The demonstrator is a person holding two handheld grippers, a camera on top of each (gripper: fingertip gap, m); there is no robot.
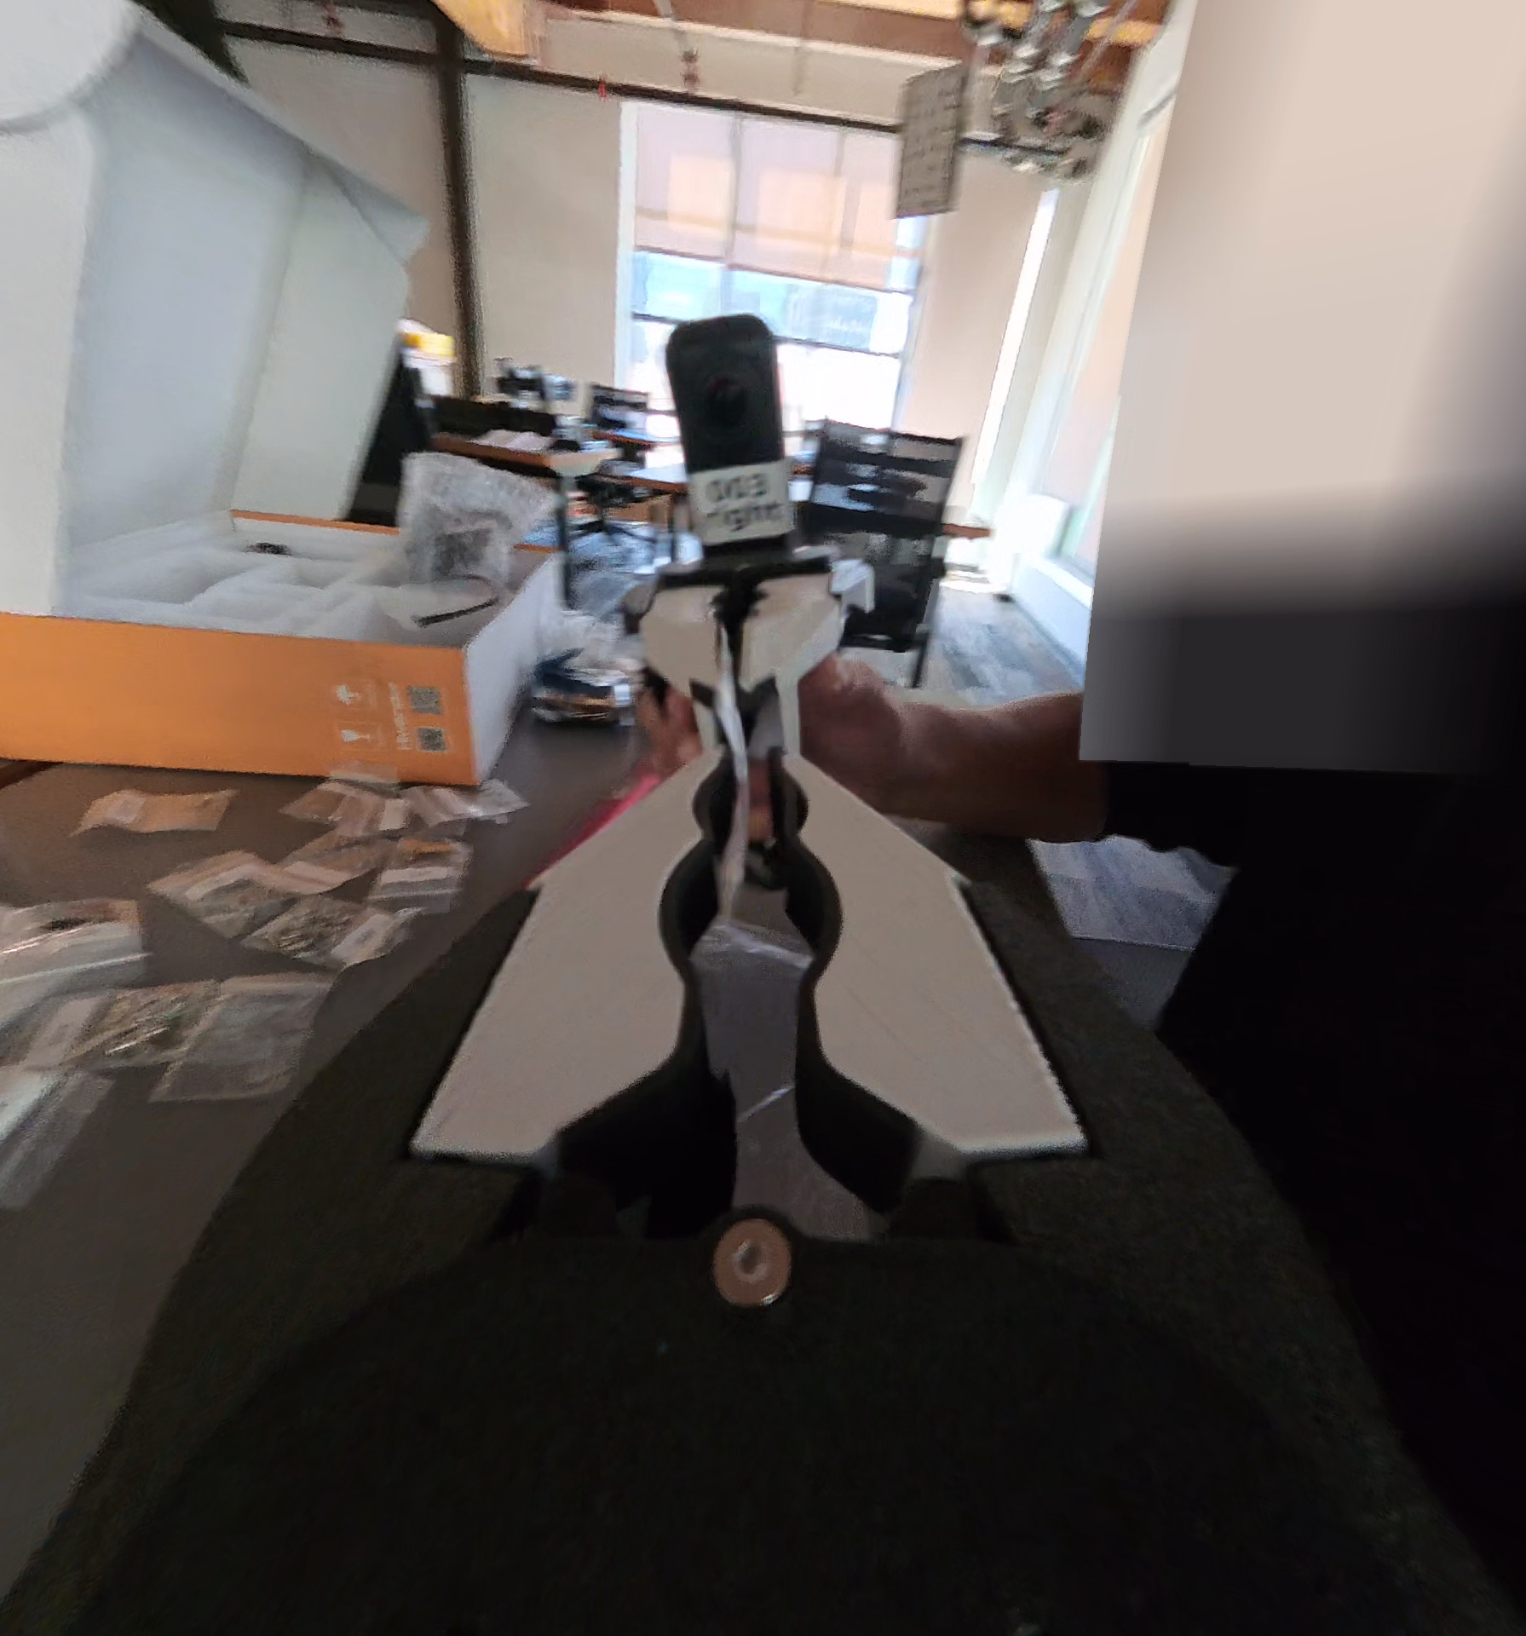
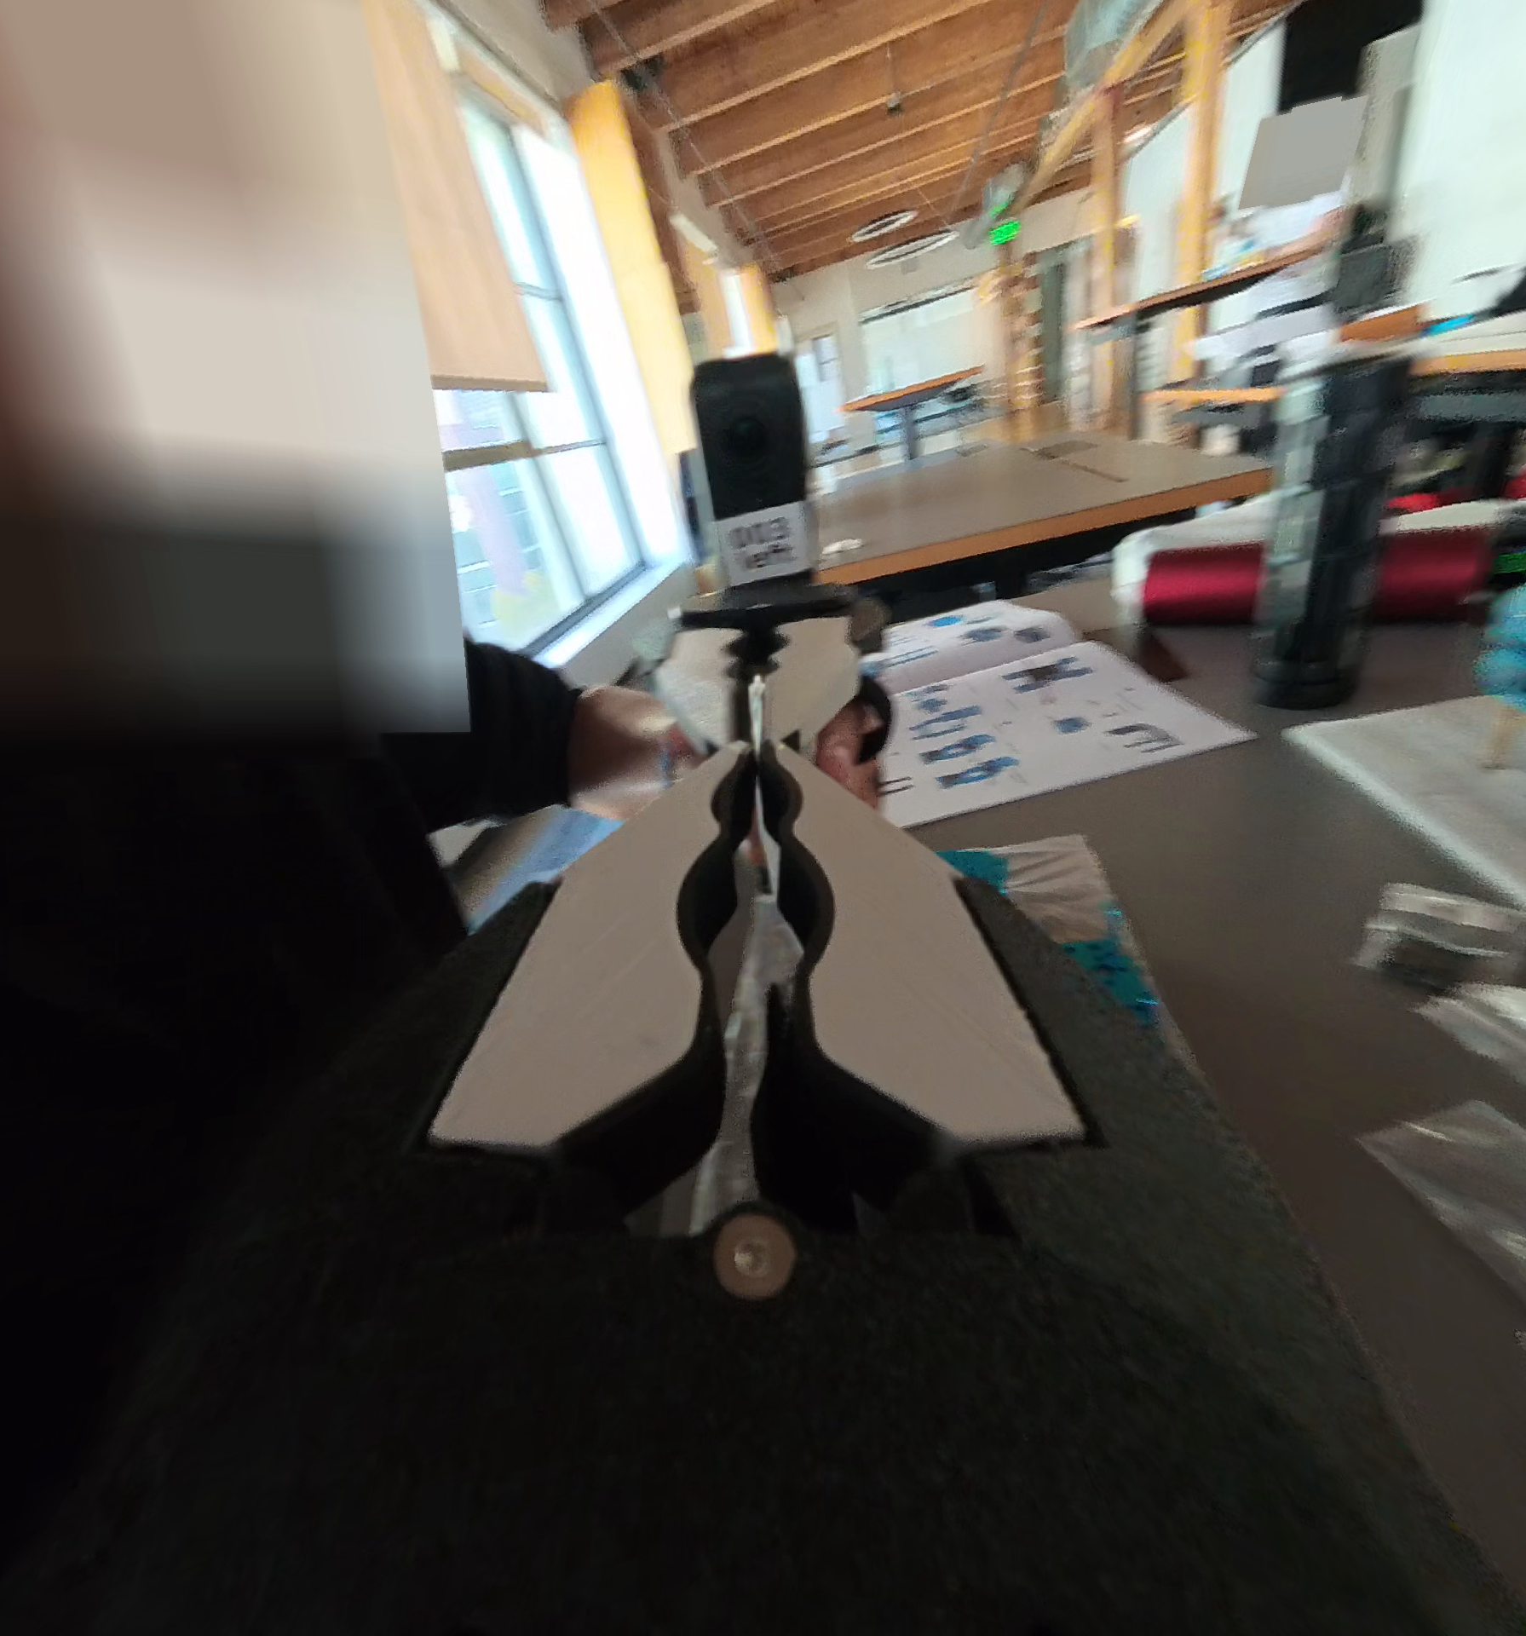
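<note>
Clear plastic bag (image 1: pixel 746 1045), seemingly pinched between left gripper (image 1: pixel 746 779) and right gripper (image 2: pixel 755 752).

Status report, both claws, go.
Left claw shut on a clear bag. Right claw shut on the same bag, facing the left. Bag stretched between them above the table. Small packets scattered below.
</note>
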